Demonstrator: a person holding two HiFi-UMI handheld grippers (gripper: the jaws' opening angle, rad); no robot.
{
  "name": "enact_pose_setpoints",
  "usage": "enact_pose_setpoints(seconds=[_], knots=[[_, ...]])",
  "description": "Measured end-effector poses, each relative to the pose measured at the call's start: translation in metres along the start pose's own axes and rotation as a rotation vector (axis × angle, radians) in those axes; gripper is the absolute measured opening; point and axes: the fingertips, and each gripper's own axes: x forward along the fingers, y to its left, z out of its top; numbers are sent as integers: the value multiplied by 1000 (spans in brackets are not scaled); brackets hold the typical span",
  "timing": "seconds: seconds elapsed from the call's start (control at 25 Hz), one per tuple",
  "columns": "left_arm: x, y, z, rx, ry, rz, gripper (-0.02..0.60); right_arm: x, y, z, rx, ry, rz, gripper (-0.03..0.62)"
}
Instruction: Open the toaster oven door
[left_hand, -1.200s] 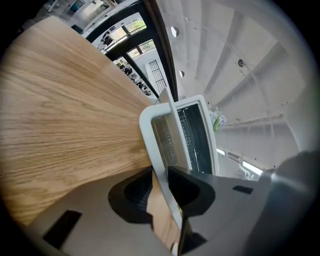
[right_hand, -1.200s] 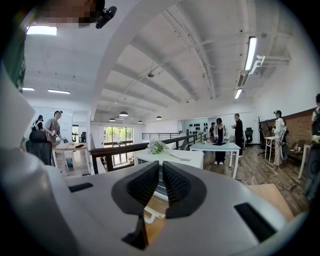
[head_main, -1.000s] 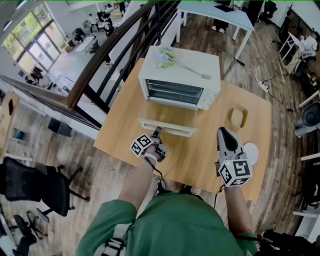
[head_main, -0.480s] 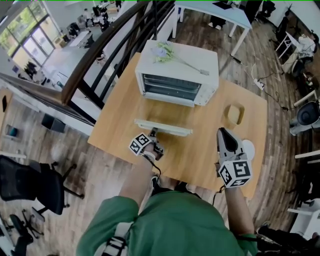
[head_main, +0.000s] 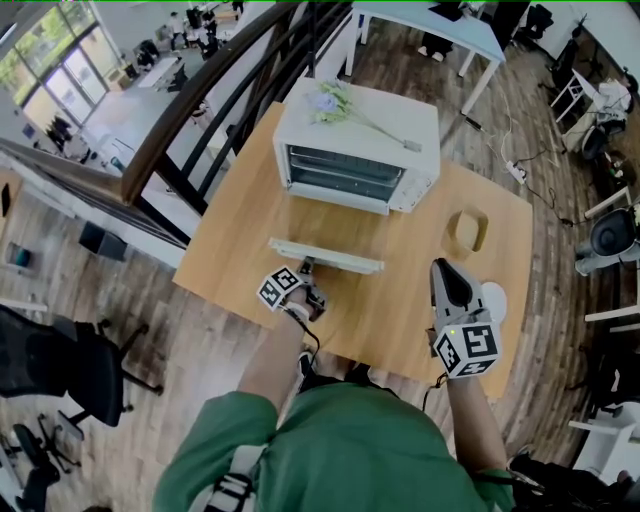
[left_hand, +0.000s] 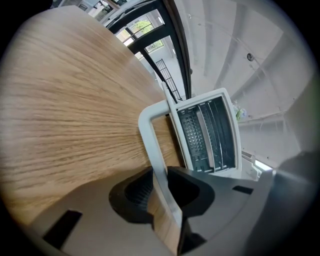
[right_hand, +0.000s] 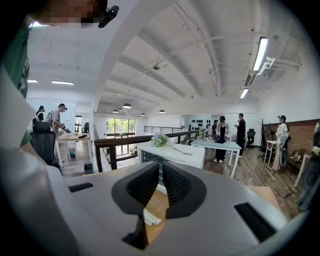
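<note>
A white toaster oven stands at the far side of the wooden table. Its door is folded down flat toward me, and the racks show inside. My left gripper is shut on the door handle at the door's near edge. In the left gripper view the pale handle bar runs between the black pads of the left gripper, with the open oven beyond. My right gripper hovers over the table's right part, shut and holding nothing. The right gripper points toward the oven.
A flower sprig lies on the oven's top. A small wooden dish and a white plate sit at the table's right. A dark railing runs along the table's left side. People stand around a distant table.
The head view has shifted slightly. The door stays folded down with the left gripper on its handle, and the right gripper keeps its place.
</note>
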Motion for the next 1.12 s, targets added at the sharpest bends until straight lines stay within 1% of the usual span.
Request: enact_pose_setpoints(seconds=[0.16,0.4,0.56,0.68,0.72,0.8,0.96,1.12], knots=[[-10,10,0,-4,20,55,103,4,6,4,6,-12,15,41],[-30,21,9,11,6,105,103,10,17,5,26,-32,50,41],[-44,21,22,39,-19,113,102,15,20,6,38,-45,68,41],[-61,13,40,83,-71,121,103,17,21,10,55,-60,83,41],[-68,6,48,93,-96,112,103,18,21,11,64,-65,88,41],[-79,-17,66,110,-149,64,102,20,21,12,83,-74,99,41],[-98,-89,95,193,-228,-69,101,29,20,16,124,-98,112,41],[-121,-158,111,237,-295,-171,101,39,18,27,136,-122,118,41]])
